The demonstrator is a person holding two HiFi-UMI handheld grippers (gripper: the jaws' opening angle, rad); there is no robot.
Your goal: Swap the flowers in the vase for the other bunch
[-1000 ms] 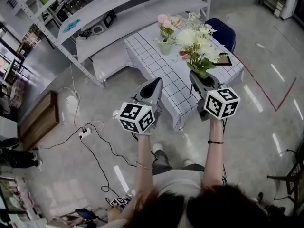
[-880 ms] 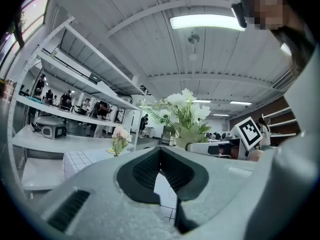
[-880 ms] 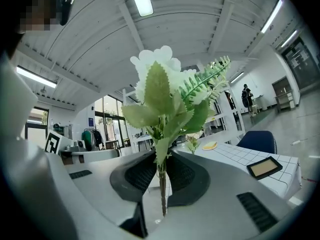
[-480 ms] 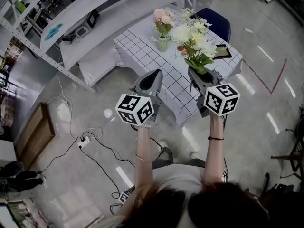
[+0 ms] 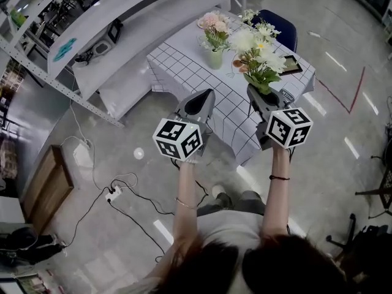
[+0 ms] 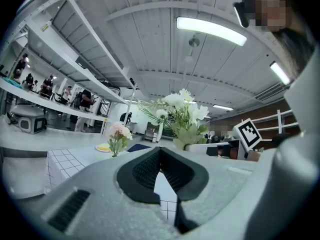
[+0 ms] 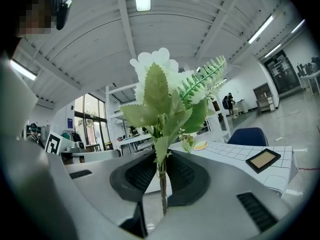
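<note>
My left claw [image 6: 160, 160] and right claw [image 7: 161, 176] have shells of grey plastic, matt and a little grainy. Their pads [image 7: 141, 174] are black and ribbed, like rubber. The cubes [image 5: 177, 141] look matt, white with black print. The bunch [image 7: 161, 109] has dull, cloth-like leaves and a thin smooth stem. The tablecloth [image 5: 184, 63] is white fabric with a dark grid. The vase [image 5: 214, 59] is pale green and smooth. The floor [image 5: 86, 225] is grey and glossy. The cabinet [image 5: 50, 179] looks like brown wood, and the shelf [image 5: 92, 20] like white painted metal.
</note>
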